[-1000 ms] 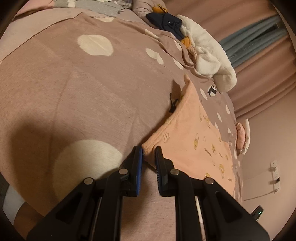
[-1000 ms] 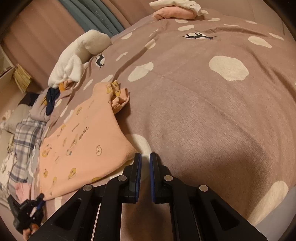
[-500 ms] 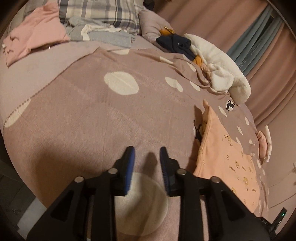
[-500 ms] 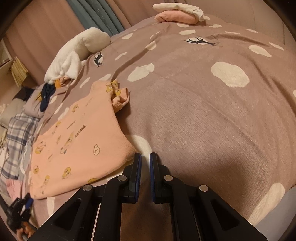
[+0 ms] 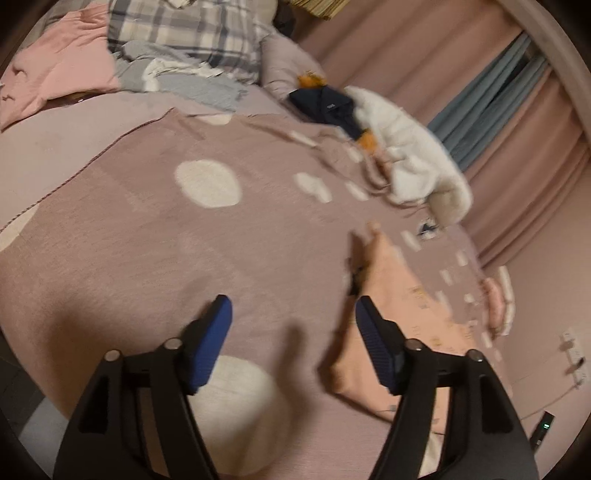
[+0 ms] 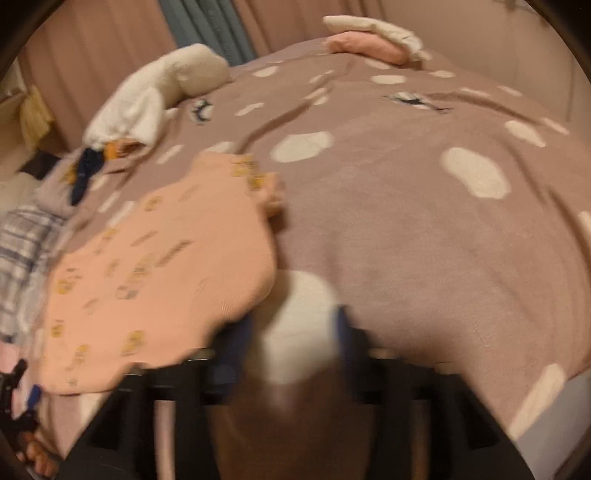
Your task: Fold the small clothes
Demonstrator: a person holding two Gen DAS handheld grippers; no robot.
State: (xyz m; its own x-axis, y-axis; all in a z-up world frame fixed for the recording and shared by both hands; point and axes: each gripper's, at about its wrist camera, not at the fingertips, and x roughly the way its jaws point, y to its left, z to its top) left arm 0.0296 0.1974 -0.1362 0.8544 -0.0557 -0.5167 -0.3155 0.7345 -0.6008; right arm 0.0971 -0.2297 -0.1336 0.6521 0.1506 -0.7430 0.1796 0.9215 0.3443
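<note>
Garment (image 6: 159,273), soft peach knit, on spotted blanket (image 6: 406,236)

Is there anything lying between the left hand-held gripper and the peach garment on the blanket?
Nothing visible. The left hand-held gripper, its jaws opening with nothing in them, hangs over bare blanket. The peach garment lies flat just beside its right finger, and no other cloth or object sits between them.

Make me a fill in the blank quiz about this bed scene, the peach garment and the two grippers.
1. The peach printed garment lies flat on a brown blanket patterned with ____ spots.
2. The pads of the left gripper are coloured ____.
3. Between the opening jaws of the right gripper there is ____ garment.
4. The pillow has a ____ pattern.

Missing words: white; blue; no; plaid
</note>
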